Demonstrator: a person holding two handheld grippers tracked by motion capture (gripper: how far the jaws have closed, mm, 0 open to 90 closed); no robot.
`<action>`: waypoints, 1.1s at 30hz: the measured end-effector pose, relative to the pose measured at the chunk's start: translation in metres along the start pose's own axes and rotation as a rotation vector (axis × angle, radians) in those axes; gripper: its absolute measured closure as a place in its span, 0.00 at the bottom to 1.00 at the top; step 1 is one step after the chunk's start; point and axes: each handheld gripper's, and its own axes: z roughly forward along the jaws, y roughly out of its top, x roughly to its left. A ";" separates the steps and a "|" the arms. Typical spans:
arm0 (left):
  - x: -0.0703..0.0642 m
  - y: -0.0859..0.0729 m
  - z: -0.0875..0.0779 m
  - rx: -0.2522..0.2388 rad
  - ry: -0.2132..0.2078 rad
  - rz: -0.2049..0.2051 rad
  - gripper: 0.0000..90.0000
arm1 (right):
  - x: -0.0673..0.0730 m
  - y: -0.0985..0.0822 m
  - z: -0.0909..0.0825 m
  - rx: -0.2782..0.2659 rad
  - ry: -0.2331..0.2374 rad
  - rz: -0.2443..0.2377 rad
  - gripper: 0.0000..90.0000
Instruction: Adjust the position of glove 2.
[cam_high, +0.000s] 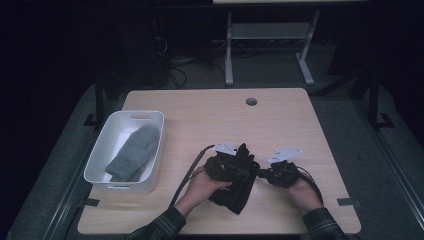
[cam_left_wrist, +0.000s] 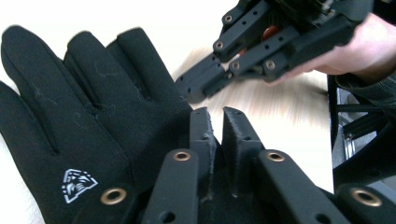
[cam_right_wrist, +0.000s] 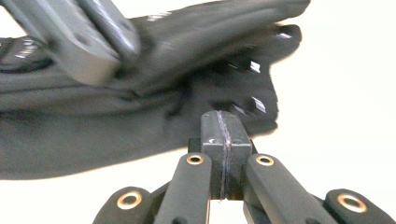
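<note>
Black glove (cam_left_wrist: 93, 121), small white emblem (cam_left_wrist: 78, 185) without legible lettering, near tabletop (cam_high: 200, 107) front edge; left gripper (cam_left_wrist: 223, 114) narrowly parted above it, right gripper (cam_right_wrist: 223, 122) closed, empty, at glove's edge.

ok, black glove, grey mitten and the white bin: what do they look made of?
Black glove: smooth, matte, close-woven synthetic fabric by the look; lint clings to it and a white logo is printed on it. Grey mitten: probably wool or fleece knit, judging by its soft, fuzzy, heathered surface. White bin: most likely moulded plastic, with its even semi-gloss walls, rounded corners and cut-out handle.
</note>
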 end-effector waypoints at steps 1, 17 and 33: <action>0.000 0.000 -0.001 0.000 0.001 0.003 0.89 | -0.003 -0.002 -0.004 -0.002 -0.010 0.011 0.95; -0.012 -0.011 0.025 0.129 0.032 0.076 0.99 | -0.035 -0.045 -0.036 0.008 -0.163 0.124 0.29; -0.014 -0.020 0.016 0.224 0.069 0.121 0.99 | -0.041 -0.048 -0.030 0.006 -0.192 0.132 0.21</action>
